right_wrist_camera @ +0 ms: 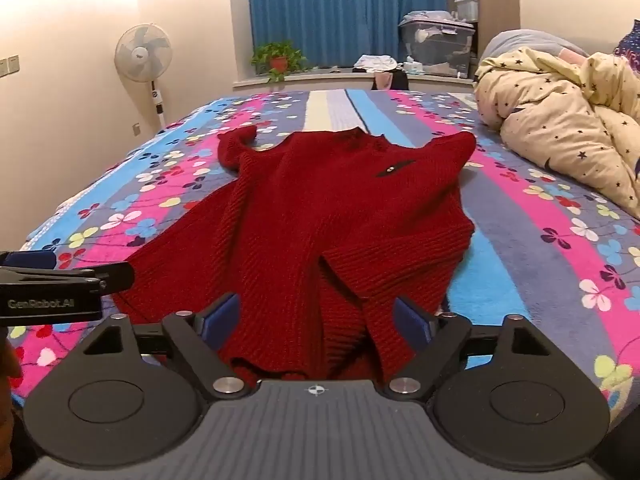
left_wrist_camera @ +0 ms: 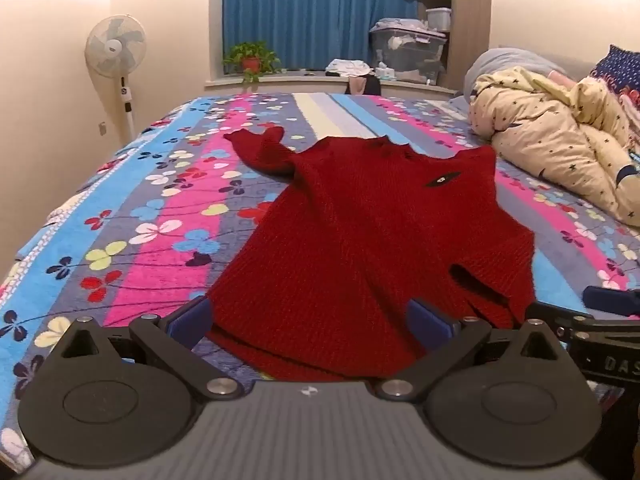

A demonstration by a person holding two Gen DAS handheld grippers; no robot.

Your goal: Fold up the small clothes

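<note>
A small red knit sweater lies on the flowered bedspread, collar far, hem near. Its left sleeve stretches out to the far left; its right sleeve is folded in over the body. My left gripper is open, its blue pads either side of the hem's left part, with the hem between them. My right gripper is open around the hem's right part, by the folded sleeve's cuff. The sweater also shows in the right wrist view. Each gripper shows at the edge of the other's view.
The striped flowered bedspread covers the bed. A cream star-print quilt is piled at the far right. Beyond the bed stand a fan, a potted plant, blue curtains and storage boxes on the sill.
</note>
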